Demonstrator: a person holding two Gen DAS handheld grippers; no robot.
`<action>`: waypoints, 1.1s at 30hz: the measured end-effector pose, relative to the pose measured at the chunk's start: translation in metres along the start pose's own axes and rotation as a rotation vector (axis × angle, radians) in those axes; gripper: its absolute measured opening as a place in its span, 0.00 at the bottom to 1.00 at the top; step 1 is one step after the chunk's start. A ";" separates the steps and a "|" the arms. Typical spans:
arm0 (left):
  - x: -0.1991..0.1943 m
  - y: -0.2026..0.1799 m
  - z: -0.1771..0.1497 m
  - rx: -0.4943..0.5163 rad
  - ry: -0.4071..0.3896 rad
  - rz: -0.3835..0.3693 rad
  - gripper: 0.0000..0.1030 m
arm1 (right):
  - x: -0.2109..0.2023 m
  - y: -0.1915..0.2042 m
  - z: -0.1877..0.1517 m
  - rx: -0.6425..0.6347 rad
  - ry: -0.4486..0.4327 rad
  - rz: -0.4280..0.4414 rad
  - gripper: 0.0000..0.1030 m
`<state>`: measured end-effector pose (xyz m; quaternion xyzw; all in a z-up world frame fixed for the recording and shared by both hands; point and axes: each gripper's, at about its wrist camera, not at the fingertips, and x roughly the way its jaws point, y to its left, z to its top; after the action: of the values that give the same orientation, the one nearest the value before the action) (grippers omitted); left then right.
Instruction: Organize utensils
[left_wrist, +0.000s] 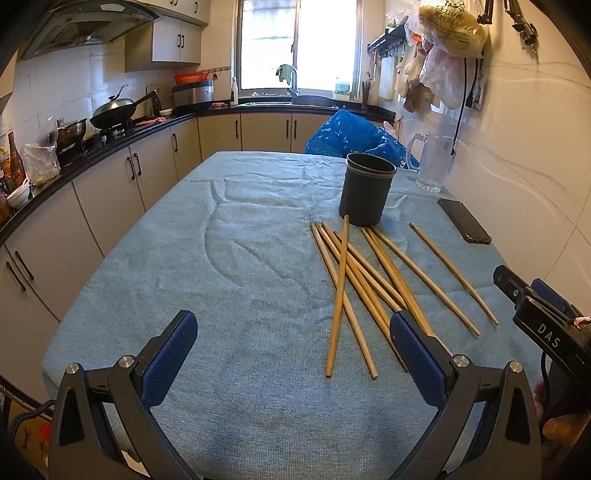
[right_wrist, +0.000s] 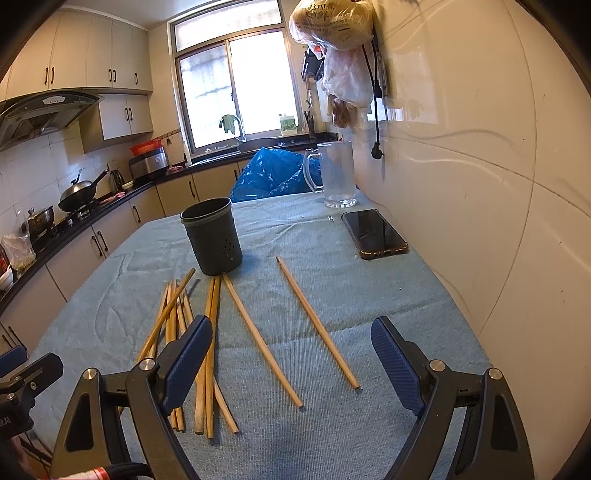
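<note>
A loose pile of long wooden chopsticks (left_wrist: 354, 280) lies flat on the blue-grey towelling cloth (left_wrist: 221, 258) that covers the table. Their long axes run mostly near to far, with the far tips drawn in toward the foot of the dark grey cylindrical utensil holder (left_wrist: 367, 188), so the sticks fan out toward the near edge. One stick crosses over the others on the left of the pile. In the right wrist view a single chopstick (right_wrist: 317, 323) lies apart to the right of the pile, slanting from far left to near right, with another one (right_wrist: 262, 341) between it and the pile on a like slant.

The holder stands upright at the far end of the sticks, with small holes in its wall. Beyond it to the right stand a clear glass jug with a handle (right_wrist: 336, 175) and a blue plastic bag (right_wrist: 273, 175); a black phone (right_wrist: 375, 234) lies flat near the tiled wall, well apart from the sticks.

The left gripper (left_wrist: 293, 334) hangs low over the near cloth with its blue-padded fingers spread wide and nothing between them; its right finger overlaps the near ends of the pile in view. The right gripper (right_wrist: 291, 339) is likewise spread wide and empty, its left finger over the pile.
</note>
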<state>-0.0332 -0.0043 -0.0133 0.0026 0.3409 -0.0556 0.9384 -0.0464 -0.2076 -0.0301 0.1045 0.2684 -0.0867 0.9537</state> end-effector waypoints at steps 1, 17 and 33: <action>0.001 0.000 0.000 0.000 0.002 0.001 1.00 | 0.001 0.000 0.000 0.000 0.003 0.001 0.88; 0.020 0.002 0.004 -0.005 0.048 0.009 1.00 | 0.019 -0.004 -0.004 0.003 0.043 0.001 0.88; 0.074 0.030 0.066 -0.019 0.132 -0.041 1.00 | 0.087 -0.033 0.038 0.029 0.255 0.074 0.88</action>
<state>0.0685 0.0153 -0.0116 -0.0094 0.4025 -0.0711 0.9126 0.0380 -0.2583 -0.0500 0.1382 0.3820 -0.0416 0.9128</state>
